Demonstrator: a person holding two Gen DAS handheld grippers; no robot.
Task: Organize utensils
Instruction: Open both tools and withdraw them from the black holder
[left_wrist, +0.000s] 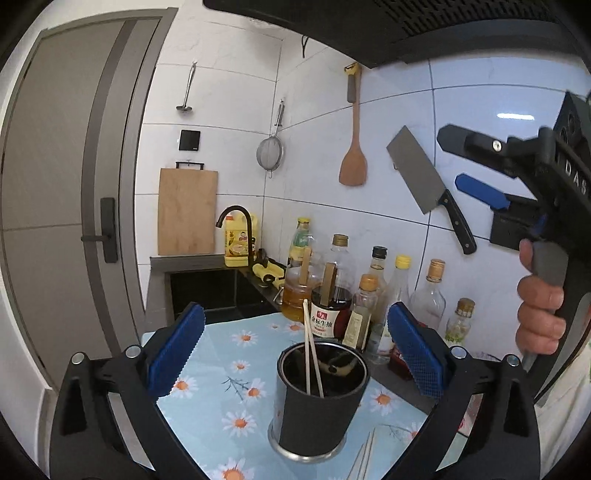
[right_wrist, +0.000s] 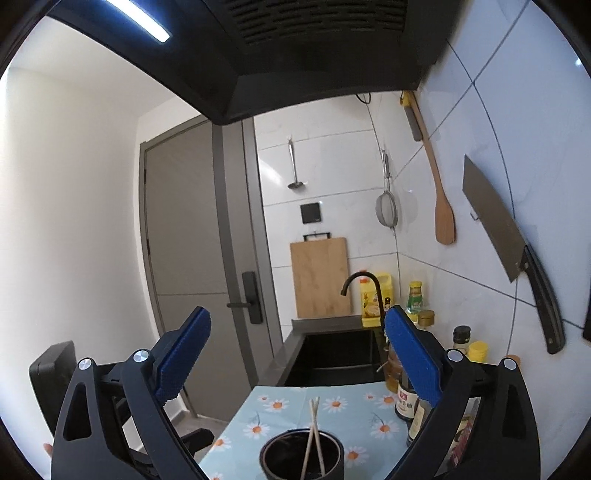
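A gray door (left_wrist: 62, 155) fills the left of the left wrist view, and a black hood (left_wrist: 388, 26) spans the top. White tiled wall (left_wrist: 229, 88) takes the middle, hung with a ladle (left_wrist: 187, 90), a strainer (left_wrist: 271, 149), a wooden spatula (left_wrist: 354, 147) and a cleaver (left_wrist: 424, 181) tilted at right. A cutting board (left_wrist: 186, 210) leans upright at centre left, above a dark sink (left_wrist: 218, 291) with a black faucet (left_wrist: 236, 221).

A daisy-print cloth (left_wrist: 229, 387) covers the counter in the lower middle. On it, low in the frame, stands a black holder (left_wrist: 314, 410) on a metal base. Inside it a pair of chopsticks (left_wrist: 312, 365) leans, tips up and to the left, and a dark curved utensil lies against the far inner wall. More chopsticks (left_wrist: 364, 458) lie on the cloth at the bottom edge, just right of the holder. Bottles (left_wrist: 332, 291) cluster behind the holder along the wall.

The left gripper (left_wrist: 295, 354) has its blue pads (left_wrist: 177, 350) wide apart, empty, framing the holder. The right gripper (left_wrist: 465, 162) is at the right edge, held in a hand (left_wrist: 539, 306); its fingers are spread, holding nothing. In the right wrist view the right gripper (right_wrist: 295, 362) is likewise wide apart above the holder (right_wrist: 301, 458), with the chopsticks (right_wrist: 314, 439) standing in it at the bottom centre.
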